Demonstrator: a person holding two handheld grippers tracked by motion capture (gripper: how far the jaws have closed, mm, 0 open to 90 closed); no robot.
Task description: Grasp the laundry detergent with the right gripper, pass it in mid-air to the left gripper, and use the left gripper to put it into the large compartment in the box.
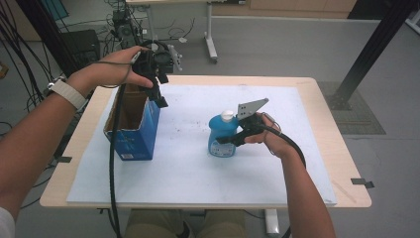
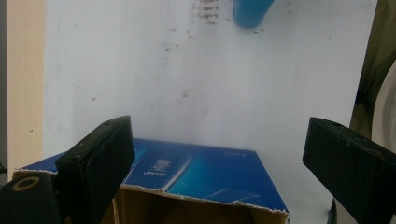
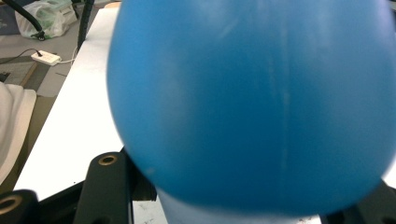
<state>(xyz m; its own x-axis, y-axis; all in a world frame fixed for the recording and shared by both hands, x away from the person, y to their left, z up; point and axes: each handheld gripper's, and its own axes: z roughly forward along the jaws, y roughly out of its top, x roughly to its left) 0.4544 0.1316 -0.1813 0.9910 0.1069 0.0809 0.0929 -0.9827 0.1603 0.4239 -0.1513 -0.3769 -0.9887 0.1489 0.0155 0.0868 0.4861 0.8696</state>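
Note:
A blue bottle (image 1: 221,136) with a white cap (image 1: 227,115) stands upright on the white mat (image 1: 198,173) near the table's middle. My right gripper (image 1: 230,140) is shut on its body from the right side. In the right gripper view the bottle (image 3: 252,102) looms blurred between the jaws of that gripper (image 3: 238,203). An open blue cardboard box (image 1: 132,124) stands at the left of the mat. My left gripper (image 1: 161,100) hovers just above its far right rim, open and empty. In the left gripper view the box (image 2: 201,172) lies below the wide jaws of the left gripper (image 2: 219,140), and the bottle (image 2: 252,10) sits at the top edge.
The wooden table (image 1: 327,106) edges the mat on all sides. Behind it are another table's legs (image 1: 210,39), cables and equipment on the floor (image 1: 119,25), and a black slanted post (image 1: 371,49) at the right. Bare mat lies between box and bottle.

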